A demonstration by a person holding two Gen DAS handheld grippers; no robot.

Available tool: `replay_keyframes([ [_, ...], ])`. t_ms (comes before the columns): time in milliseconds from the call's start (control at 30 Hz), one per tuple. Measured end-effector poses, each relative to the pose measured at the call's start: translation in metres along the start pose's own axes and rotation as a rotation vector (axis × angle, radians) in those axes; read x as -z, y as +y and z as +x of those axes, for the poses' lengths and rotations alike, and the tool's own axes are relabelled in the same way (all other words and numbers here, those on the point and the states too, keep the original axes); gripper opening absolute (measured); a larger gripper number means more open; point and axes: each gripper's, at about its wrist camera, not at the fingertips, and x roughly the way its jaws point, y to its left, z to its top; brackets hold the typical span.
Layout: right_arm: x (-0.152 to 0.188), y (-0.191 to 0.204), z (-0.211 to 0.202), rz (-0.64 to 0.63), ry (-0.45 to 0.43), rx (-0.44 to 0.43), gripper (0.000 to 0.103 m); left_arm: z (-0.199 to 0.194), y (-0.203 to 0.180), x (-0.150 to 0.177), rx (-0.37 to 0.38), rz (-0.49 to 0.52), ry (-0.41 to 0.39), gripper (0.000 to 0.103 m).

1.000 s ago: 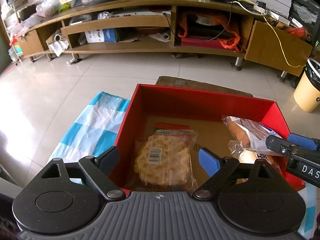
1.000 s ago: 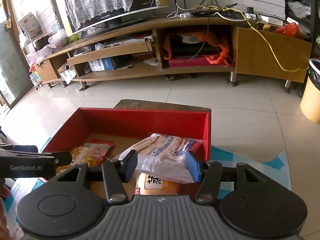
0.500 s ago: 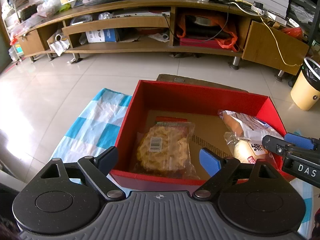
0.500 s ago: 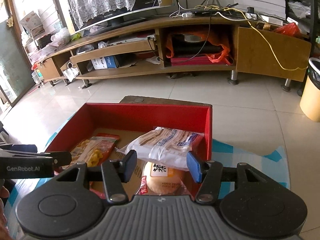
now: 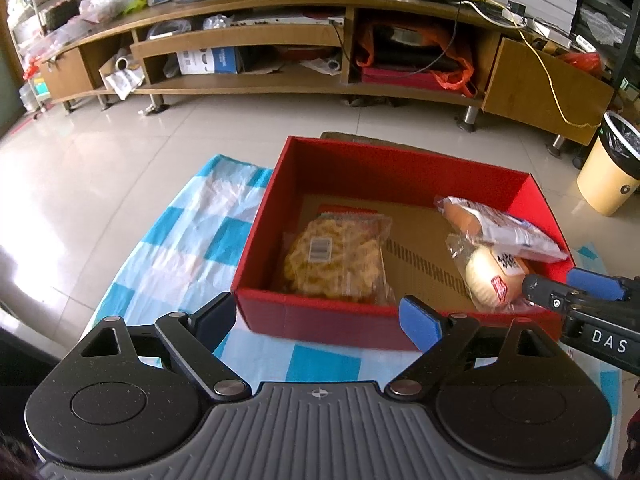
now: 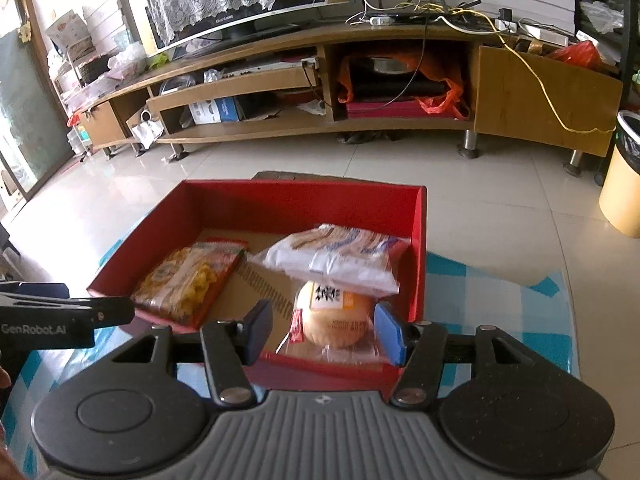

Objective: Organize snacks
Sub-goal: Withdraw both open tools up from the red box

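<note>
Centre frame, both views: red open-top cardboard box [image 5: 400, 168] on blue-white check cloth [image 5: 176, 248] holds 3 items — clear bag of yellow fried snacks [image 5: 336, 252], white-blue wrapped bread [image 6: 336, 258], round bun in clear wrap [image 6: 334, 320]. Nothing left outside that I see; looks nearly done. Left gripper [image 5: 318, 316] wide open, empty. Right gripper [image 6: 324, 330]: jaws just eased apart, empty, bun beyond them. Readable: "GenRobot.AI", "DAS"; bun label illegible.

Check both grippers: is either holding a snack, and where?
Nothing held. Left gripper open, empty. Right gripper jaws just opening; clear-wrapped round bun beyond them, ungripped.

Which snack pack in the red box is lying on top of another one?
The white bread pack; it rests across the round bun, while the yellow crisps lie flat alone.
</note>
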Motion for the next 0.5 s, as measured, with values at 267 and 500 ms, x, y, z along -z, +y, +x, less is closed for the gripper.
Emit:
replay_keyframes([
  [267,0.012,0.004,-0.01,-0.012,0.01,-0.016,0.056,-0.01,0.001,0.017,0.0,0.002,0.015,0.092],
  [500,0.021,0.01,-0.02,-0.023,0.009,-0.028,0.058,-0.017,0.011,0.031,-0.002,-0.018,0.03,0.092],
])
